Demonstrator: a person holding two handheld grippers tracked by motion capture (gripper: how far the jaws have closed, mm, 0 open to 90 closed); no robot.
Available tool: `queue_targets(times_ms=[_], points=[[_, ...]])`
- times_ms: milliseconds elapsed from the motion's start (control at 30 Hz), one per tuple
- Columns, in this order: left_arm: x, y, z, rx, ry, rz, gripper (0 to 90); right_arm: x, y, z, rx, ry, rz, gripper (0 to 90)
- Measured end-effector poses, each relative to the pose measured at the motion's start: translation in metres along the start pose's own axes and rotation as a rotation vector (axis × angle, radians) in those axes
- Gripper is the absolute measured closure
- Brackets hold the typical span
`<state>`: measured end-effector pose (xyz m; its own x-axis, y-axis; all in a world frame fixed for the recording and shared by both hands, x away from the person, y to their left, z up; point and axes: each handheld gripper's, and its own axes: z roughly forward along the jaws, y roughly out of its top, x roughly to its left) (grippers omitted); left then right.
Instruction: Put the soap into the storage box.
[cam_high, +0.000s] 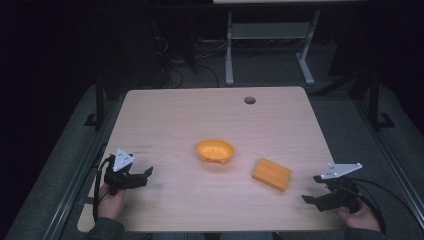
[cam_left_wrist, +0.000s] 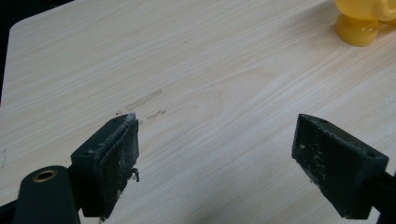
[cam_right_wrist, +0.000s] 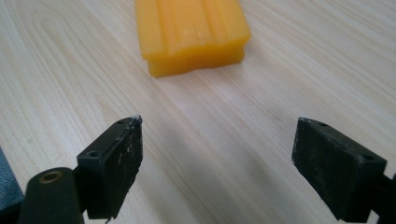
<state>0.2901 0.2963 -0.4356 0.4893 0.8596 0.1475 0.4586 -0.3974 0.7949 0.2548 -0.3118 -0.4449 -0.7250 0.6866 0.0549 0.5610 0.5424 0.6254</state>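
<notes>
No brand, label or writing can be read on anything here. Faint dark smudges mark the worktop (cam_left_wrist: 196, 65) just ahead of the left hand-held gripper's (cam_left_wrist: 215, 154) jaws, too blurred to read as anything.

The right hand-held gripper (cam_right_wrist: 217, 158) is released, its two black jaws spread wide with bare wood between them. The orange block (cam_right_wrist: 191, 30), a flat ribbed slab, lies on the worktop straight ahead of those jaws and a little to their left, near but apart from them; nothing stands between it and the jaws. In the high view the orange block (cam_high: 271, 174) sits to the left of the right hand-held gripper (cam_high: 312, 189) and slightly beyond it.

The left hand-held gripper is also released, jaws wide apart and empty. The orange bowl (cam_left_wrist: 362, 21) stands well ahead of it and off to its right, at the upper right edge of the left gripper view, where only its foot and lower wall are seen. In the high view the orange bowl (cam_high: 215, 151) stands upright beyond and to the right of the left hand-held gripper (cam_high: 145, 176), and beyond and to the left of the block, apart from it.

Each hand grips its tool low near the worktop's near edge, jaws pointing inward toward the middle, a grey three-cornered plate on top of each. A round hole (cam_high: 249, 100) lies far beyond both.
</notes>
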Motion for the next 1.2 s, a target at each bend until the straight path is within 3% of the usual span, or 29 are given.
queue_targets(times_ms=[433,1200], points=[[-0.001,0.001,-0.001,-0.005,0.000,0.001,14.1,0.002,0.025,-0.001,0.019,0.018,-0.042,15.6],[-0.001,0.001,-0.001,-0.014,-0.001,-0.006,14.1,0.005,0.076,0.014,0.058,0.064,-0.138,15.6]])
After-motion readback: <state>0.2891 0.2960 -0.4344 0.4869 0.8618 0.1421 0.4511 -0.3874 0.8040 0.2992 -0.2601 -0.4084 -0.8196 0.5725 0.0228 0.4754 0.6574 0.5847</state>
